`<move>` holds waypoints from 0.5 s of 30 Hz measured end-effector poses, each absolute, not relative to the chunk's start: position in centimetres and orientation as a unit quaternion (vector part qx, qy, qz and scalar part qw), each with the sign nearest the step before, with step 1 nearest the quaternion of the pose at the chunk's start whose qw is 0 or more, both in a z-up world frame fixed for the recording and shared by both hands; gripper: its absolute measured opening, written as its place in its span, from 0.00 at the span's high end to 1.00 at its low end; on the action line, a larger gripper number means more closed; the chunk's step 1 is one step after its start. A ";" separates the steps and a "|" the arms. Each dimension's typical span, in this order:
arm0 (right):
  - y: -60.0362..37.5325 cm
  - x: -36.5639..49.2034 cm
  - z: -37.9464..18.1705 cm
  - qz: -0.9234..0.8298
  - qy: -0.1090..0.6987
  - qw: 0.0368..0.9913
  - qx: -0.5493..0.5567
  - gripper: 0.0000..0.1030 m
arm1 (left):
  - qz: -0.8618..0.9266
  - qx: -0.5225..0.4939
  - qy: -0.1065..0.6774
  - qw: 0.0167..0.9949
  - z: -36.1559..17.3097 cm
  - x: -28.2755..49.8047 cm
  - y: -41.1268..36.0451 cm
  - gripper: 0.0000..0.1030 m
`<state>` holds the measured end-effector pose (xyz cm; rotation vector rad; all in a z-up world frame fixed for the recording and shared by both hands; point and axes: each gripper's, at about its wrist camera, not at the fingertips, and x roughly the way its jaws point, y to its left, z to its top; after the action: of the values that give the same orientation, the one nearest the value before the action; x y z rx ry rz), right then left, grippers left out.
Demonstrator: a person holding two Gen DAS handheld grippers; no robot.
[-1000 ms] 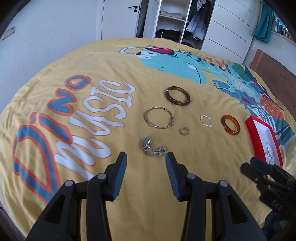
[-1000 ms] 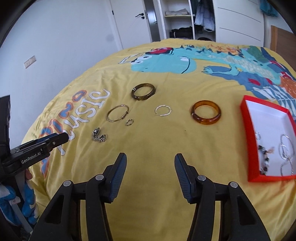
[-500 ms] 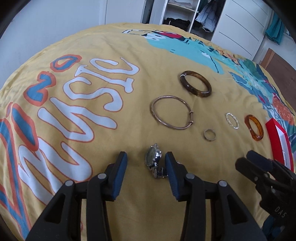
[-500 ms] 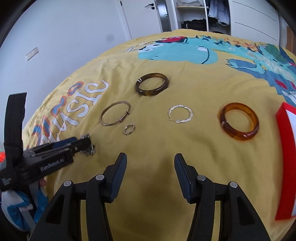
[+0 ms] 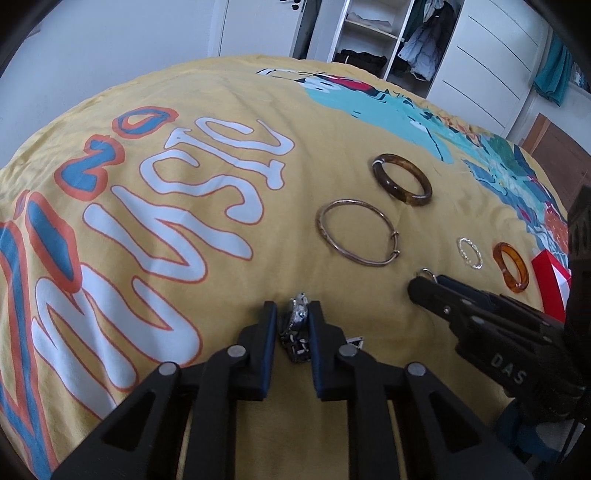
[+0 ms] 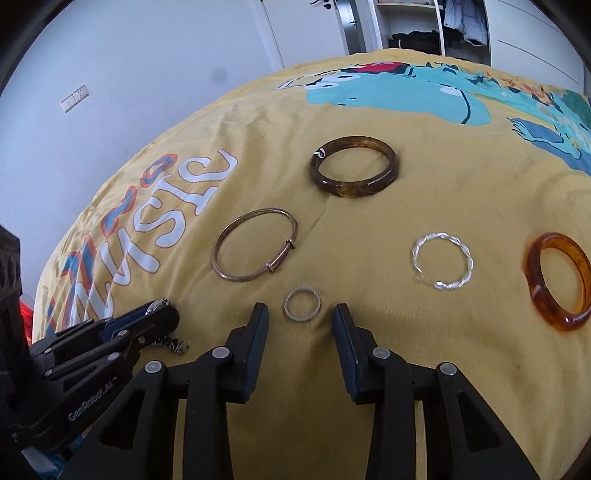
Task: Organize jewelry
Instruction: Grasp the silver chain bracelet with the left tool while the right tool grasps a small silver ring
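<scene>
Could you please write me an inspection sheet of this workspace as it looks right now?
Surface: yellow printed bedspread, jewelry lying flat on it.
Job's things: dark brown bangle; thin metal bangle; twisted silver ring; amber bangle; small ring; watch; red box at the right edge, contents hidden.
Clutter: nothing seen.
Grippers: left tongs closed around the watch; right tongs open, the small ring just ahead of the gap.
Cables: nothing seen.
Surroundings: white wall with a socket plate, door, open wardrobe with clothes.
</scene>
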<state>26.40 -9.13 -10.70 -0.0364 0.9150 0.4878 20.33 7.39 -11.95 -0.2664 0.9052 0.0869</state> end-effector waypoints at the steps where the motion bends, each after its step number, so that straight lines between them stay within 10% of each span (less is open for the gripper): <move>1: -8.9 26.6 -10.8 0.232 0.438 0.868 -0.022 0.73 | 0.042 -0.129 0.436 0.890 -12.0 20.3 7.4 0.86; 15: -10.6 23.8 -7.1 0.225 0.420 0.879 -0.020 0.81 | 0.047 -0.108 0.428 0.896 -9.2 18.8 6.4 0.91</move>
<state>23.82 -10.62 -7.13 -0.0417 0.8763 0.4698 18.83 6.38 -9.23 -0.2235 0.8866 0.0982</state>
